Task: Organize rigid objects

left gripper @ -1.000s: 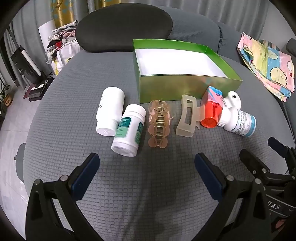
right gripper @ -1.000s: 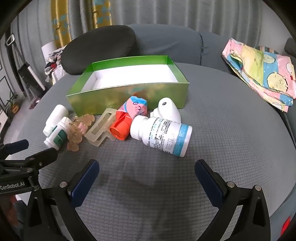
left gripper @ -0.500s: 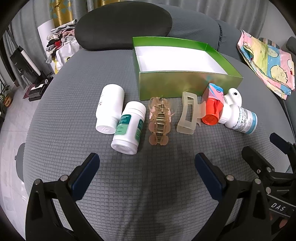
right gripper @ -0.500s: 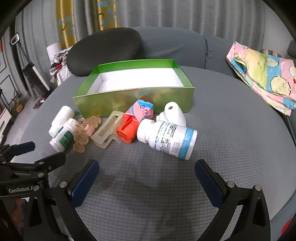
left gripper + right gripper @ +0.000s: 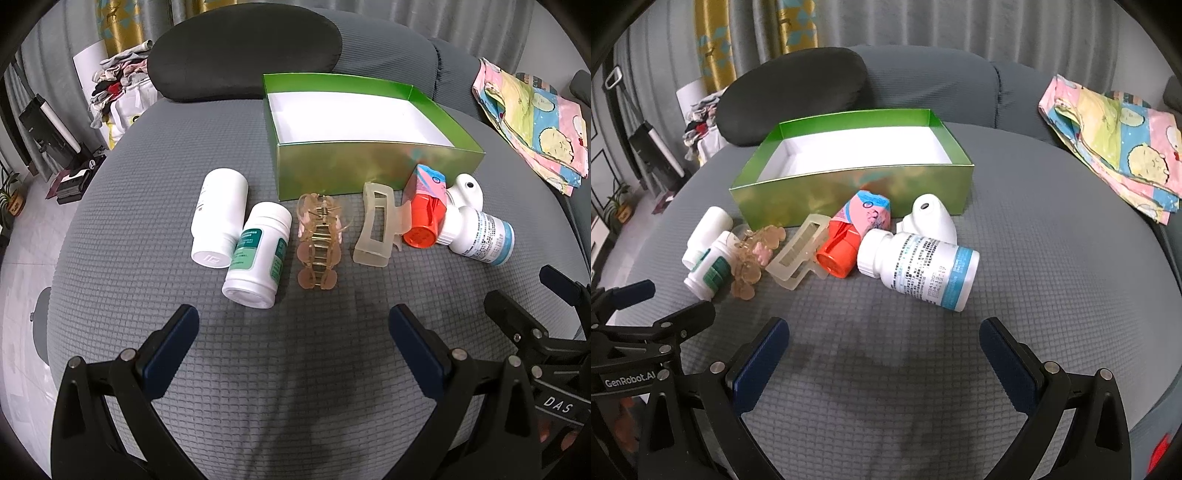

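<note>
You held the left gripper [image 5: 291,332] and the right gripper [image 5: 882,341] with jaws spread wide and empty above the near edge of the grey quilted cushion [image 5: 295,387]. The open green cardboard box [image 5: 376,170] with a white interior sat toward the far edge. In a row just before its near wall lay a plain white plastic bottle [image 5: 218,221], a white bottle with green label [image 5: 258,254], an amber hair claw [image 5: 319,242], a translucent beige hair clip [image 5: 376,225], an orange-capped pink tube [image 5: 423,218] and a white bottle with blue-banded label [image 5: 919,267].
</note>
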Motion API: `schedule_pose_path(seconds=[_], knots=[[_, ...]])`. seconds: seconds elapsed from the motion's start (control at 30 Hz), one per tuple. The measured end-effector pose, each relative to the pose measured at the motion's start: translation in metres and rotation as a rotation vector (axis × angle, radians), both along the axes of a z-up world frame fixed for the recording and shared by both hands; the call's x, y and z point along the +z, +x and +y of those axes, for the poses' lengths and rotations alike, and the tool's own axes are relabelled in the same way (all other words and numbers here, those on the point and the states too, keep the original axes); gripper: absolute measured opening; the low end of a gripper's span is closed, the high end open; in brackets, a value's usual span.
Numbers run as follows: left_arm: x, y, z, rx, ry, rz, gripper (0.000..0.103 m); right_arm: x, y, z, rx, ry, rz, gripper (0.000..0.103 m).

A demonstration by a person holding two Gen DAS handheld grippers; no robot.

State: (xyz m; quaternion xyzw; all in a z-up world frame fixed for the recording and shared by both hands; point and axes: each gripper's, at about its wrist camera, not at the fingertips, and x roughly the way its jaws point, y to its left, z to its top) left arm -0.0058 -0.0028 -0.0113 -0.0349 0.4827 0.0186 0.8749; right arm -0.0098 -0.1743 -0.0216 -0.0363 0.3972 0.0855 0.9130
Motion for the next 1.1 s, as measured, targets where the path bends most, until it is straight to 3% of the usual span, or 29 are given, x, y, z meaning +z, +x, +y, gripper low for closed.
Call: schedule_pose_path(seconds=[0.8, 1.1], knots=[[-0.003, -0.007, 0.012, -0.016, -0.017, -0.005, 0.102, -0.007, 0.001, 0.001, 0.033, 0.009, 0.052, 0.103], [-0.012, -0.011, 0.034, 0.004, -0.032, 0.004, 0.102, -0.007, 0.003, 0.001, 0.126, 0.235, 0.136, 0.103]])
